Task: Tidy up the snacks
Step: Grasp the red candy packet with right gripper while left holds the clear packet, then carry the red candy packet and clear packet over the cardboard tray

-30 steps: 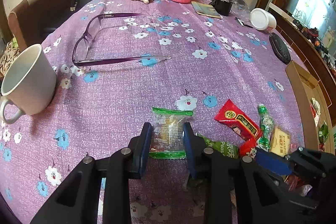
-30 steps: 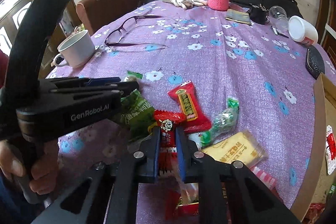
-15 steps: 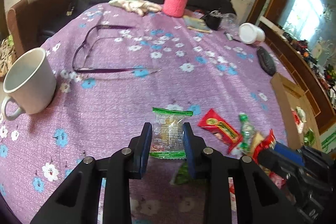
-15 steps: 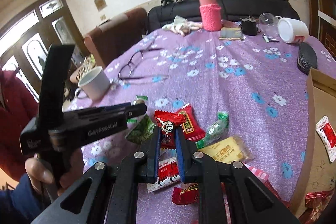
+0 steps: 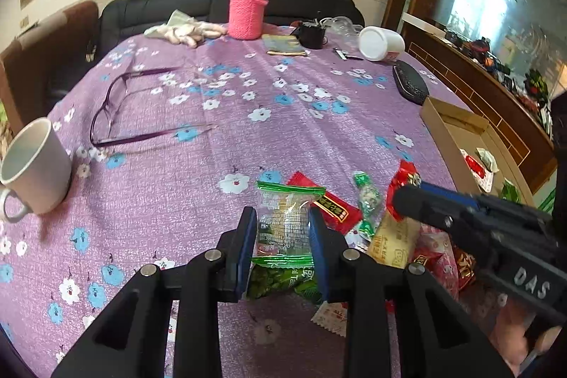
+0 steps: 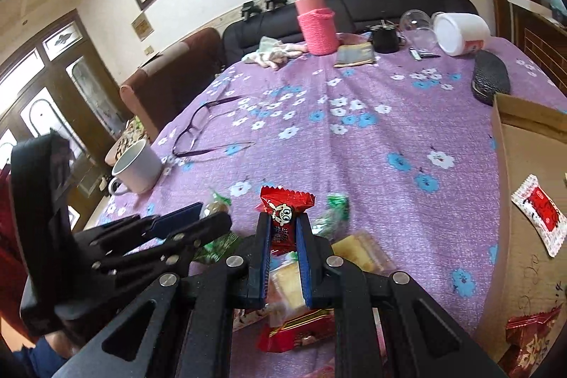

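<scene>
My left gripper is shut on a clear snack packet with green ends, held above the purple flowered tablecloth. Between the jaws of my right gripper sits a small red candy packet with a cartoon face, lifted off the table. Below both lies a pile of loose snacks: a long red bar, a green wrapped candy, a yellow biscuit pack and a green pea bag. An open cardboard box at the right holds a few packets.
A white mug stands at the left edge. Purple glasses lie mid-table. At the far side are a pink-sleeved flask, gloves, a white tipped cup and a black glasses case.
Both grippers have risen from the table with their packets, and both views now tilt up. The right gripper has swung toward the cardboard box side.
</scene>
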The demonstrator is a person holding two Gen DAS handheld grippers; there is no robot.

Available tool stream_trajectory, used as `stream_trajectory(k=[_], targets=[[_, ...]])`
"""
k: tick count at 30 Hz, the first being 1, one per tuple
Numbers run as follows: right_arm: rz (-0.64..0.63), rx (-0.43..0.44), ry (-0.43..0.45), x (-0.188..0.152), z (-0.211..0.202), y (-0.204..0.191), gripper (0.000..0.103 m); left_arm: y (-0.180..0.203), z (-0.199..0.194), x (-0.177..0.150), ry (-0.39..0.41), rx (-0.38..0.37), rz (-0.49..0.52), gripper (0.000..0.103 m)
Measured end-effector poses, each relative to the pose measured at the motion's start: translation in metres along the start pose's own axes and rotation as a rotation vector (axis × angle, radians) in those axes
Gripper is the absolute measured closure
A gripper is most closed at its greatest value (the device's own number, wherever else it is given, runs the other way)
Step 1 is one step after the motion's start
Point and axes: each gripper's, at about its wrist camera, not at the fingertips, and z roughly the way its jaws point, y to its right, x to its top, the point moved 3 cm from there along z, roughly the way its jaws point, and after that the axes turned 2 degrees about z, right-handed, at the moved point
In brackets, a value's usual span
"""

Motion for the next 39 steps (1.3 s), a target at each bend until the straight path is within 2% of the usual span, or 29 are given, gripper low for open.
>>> stream_trajectory(k=[6,19,30,39], targets=[[0.022,-0.016,0.007,0.003,-0.001,0.007,0.088,0.005,-0.005,0.0,0.023,0.006,0.021,0.075],[0.05,-0.027,0.031,0.007,-0.009,0.017,0.088,0.027,-0.019,-0.002,0.118,0.111,0.141,0.074],[0.054,-0.032,0.03,0.008,-0.009,0.019,0.088,0.031,-0.023,-0.003,0.15,0.143,0.172,0.074],[0.054,-0.034,0.031,0.007,-0.009,0.02,0.088,0.032,-0.026,-0.002,0.154,0.138,0.168,0.074]])
